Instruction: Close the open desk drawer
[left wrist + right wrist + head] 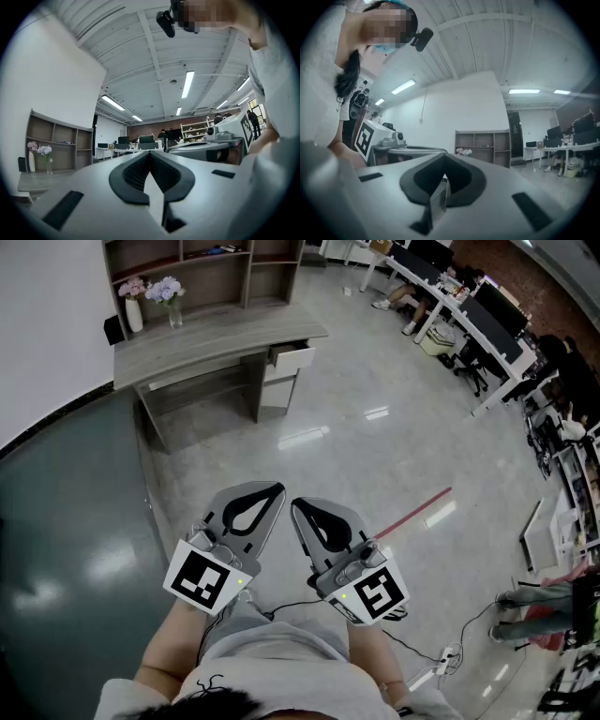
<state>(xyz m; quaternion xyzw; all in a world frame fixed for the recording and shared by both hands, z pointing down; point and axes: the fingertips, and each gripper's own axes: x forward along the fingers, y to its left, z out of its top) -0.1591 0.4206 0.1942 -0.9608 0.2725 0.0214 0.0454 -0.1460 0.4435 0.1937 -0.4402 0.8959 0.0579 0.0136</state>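
Note:
A grey desk (216, 338) stands far across the room in the head view, with its top white drawer (292, 356) pulled out on the right side. Both grippers are held close to the person's body, well short of the desk. My left gripper (278, 489) is shut with nothing between its jaws, and my right gripper (295, 504) beside it is also shut and empty. In the left gripper view the shut jaws (150, 153) point up across the room. In the right gripper view the right gripper's tips (444, 155) also meet. The drawer is hidden in both gripper views.
A wooden shelf unit (202, 268) stands behind the desk, with two flower vases (150, 304) on the desktop. Rows of office desks (469, 306) with seated people fill the right side. Red floor tape (412, 512) and a power strip (445, 659) lie on the glossy floor.

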